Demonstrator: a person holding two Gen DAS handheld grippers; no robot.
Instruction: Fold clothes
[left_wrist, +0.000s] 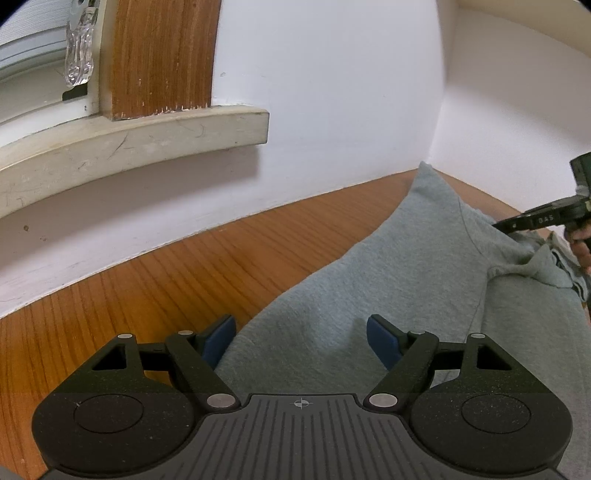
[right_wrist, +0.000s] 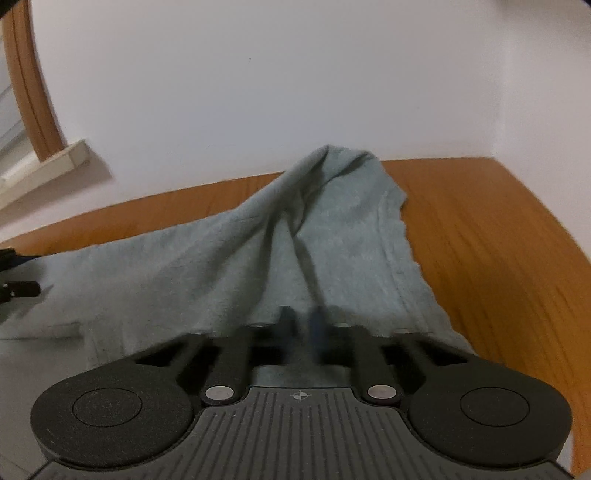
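A grey-green garment (left_wrist: 388, 266) lies spread over the wooden table (left_wrist: 166, 280). My left gripper (left_wrist: 300, 326) hangs open just above its near edge. One blue pad (left_wrist: 221, 338) is over bare wood and the other over cloth, with nothing pinched. At the right edge of the left wrist view, my right gripper (left_wrist: 496, 224) meets the garment at a bunched fold. In the blurred right wrist view the right gripper (right_wrist: 301, 325) is shut on the garment (right_wrist: 229, 258). The cloth rises in a ridge from its fingers toward the far peak.
A white wall runs close behind the table (right_wrist: 498, 240), meeting a second wall in a corner at the right. A pale window sill (left_wrist: 129, 144) and a wooden frame (left_wrist: 162, 55) jut out at the upper left. A person's hand (left_wrist: 580, 245) holds the right gripper.
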